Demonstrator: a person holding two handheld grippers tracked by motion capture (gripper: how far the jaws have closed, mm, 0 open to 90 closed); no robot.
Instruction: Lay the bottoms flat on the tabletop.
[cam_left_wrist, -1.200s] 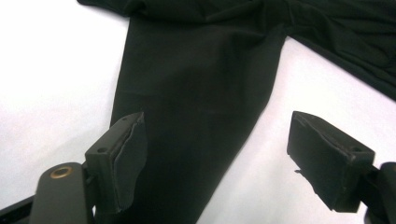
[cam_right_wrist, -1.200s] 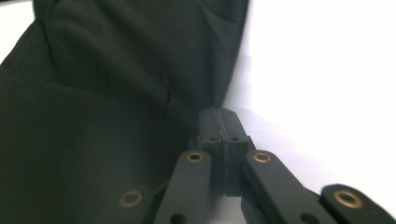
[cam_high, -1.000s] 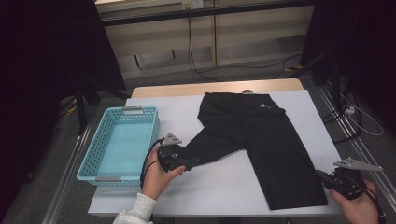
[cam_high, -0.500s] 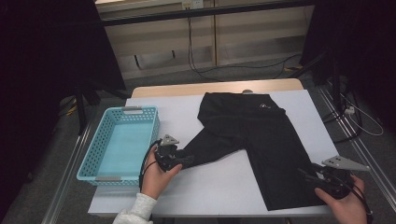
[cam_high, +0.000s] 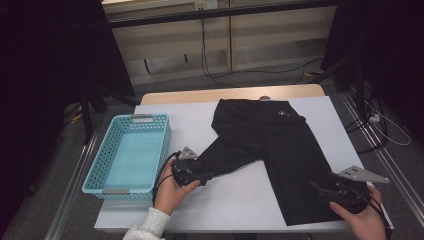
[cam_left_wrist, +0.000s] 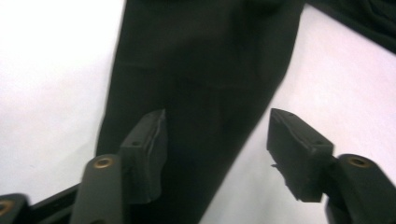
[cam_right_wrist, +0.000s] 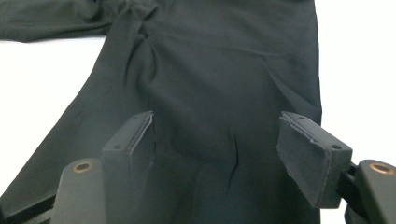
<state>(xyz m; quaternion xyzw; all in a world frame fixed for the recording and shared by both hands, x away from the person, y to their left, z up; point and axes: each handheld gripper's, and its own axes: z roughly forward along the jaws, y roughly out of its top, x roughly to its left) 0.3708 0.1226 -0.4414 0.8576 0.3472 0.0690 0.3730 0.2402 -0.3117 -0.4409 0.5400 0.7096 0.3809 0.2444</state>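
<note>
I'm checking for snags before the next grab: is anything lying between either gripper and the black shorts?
Nothing visible. The left gripper stands open over one leg end of the black shorts, the right gripper over the other, jaws just opening.

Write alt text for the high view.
Black shorts lie spread flat on a white table, with a person's two hand-held grippers at the leg ends: the left gripper and the right gripper, jaws open. An empty blue basket sits at the table's left edge.

Right gripper (cam_high: 320, 187) slid onto shorts (cam_high: 280, 150) hem, jaws opening; left gripper (cam_high: 202, 175) jaws reopening slightly.
</note>
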